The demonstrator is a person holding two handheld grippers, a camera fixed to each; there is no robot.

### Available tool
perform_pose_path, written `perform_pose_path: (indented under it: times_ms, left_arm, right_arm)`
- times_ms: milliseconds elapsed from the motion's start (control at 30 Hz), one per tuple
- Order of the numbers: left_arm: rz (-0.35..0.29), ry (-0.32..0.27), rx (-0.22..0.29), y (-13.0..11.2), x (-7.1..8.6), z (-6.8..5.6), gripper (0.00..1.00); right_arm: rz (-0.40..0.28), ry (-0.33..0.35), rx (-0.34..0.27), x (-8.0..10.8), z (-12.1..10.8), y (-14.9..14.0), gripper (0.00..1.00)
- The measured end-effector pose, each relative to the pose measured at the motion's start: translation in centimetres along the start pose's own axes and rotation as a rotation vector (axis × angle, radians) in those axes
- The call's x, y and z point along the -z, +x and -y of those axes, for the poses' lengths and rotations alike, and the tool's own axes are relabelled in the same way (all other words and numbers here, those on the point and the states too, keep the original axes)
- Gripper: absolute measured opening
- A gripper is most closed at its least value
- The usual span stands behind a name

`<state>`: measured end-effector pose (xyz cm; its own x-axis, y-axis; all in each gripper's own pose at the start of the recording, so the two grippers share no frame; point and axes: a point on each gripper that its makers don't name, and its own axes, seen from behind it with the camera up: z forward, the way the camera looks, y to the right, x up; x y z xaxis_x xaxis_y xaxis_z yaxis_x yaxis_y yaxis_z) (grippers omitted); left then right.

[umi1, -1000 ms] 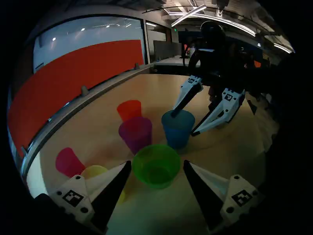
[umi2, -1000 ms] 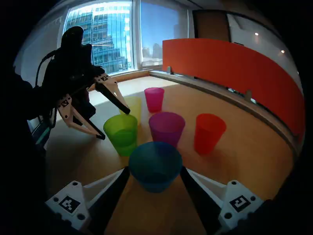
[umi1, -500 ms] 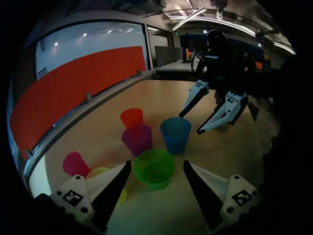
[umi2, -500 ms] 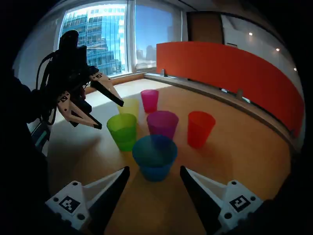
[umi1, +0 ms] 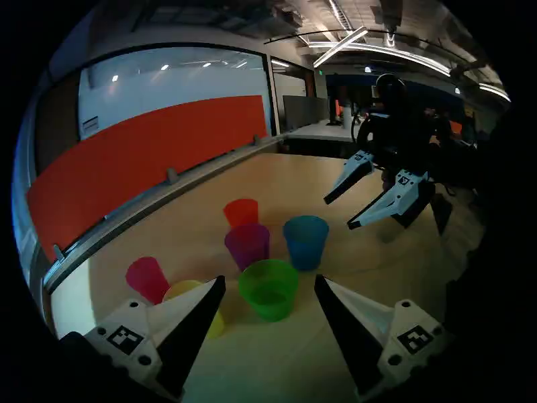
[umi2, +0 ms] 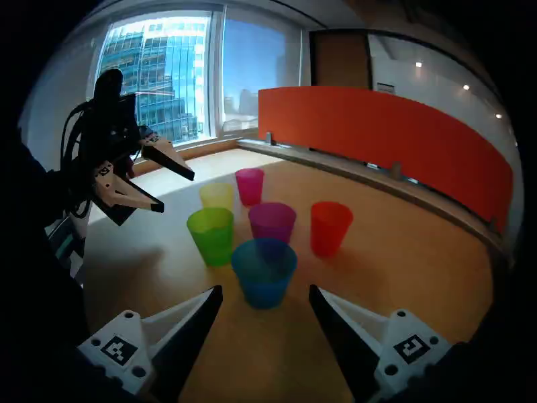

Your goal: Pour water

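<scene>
Left gripper (umi1: 268,277) spread, green cup (umi1: 269,295) ahead, apart; right gripper (umi2: 265,289) spread, blue cup (umi2: 264,275) ahead, apart.

Left gripper (umi1: 268,277): both fingers enter from the lower edge of its own view, jaws spread wide. Right gripper (umi2: 265,287): same attitude at lower centre, jaws wide apart. In the left gripper view it hangs at upper right, tips angled down-left.
</scene>
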<state>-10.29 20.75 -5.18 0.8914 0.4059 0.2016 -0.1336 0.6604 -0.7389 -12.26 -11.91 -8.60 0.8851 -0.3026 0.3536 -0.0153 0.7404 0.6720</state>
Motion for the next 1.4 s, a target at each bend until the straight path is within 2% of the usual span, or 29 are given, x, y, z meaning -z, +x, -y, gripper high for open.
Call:
perform_pose_path:
  times_ms: [167,300,667,867,1133,1400]
  left_arm:
    - [-0.036,0.05,0.058,-0.1,0.9,0.9,0.99]
    - [-0.06,0.106,0.091,-0.4,1.7,2.2,0.99]
    - [-0.147,0.272,0.124,0.1,4.3,5.3,0.99]
    - [-0.192,0.337,0.146,0.1,5.5,6.1,0.99]
    - [-0.255,0.445,0.144,0.8,7.3,7.7,0.99]
    - [-0.331,0.568,0.205,1.2,9.4,9.9,0.99]
  right_arm:
    - [-0.041,-0.038,-0.017,0.5,-0.5,1.0,1.0]
    - [-0.084,-0.077,-0.044,0.9,-1.2,2.1,1.0]
    - [-0.203,-0.237,-0.064,2.2,-3.9,5.2,1.0]
    - [-0.269,-0.326,-0.084,3.1,-5.6,6.8,0.99]
    - [-0.332,-0.476,-0.068,4.6,-7.8,7.6,0.99]
    - [-0.4,-0.607,-0.055,6.3,-9.1,8.1,1.0]
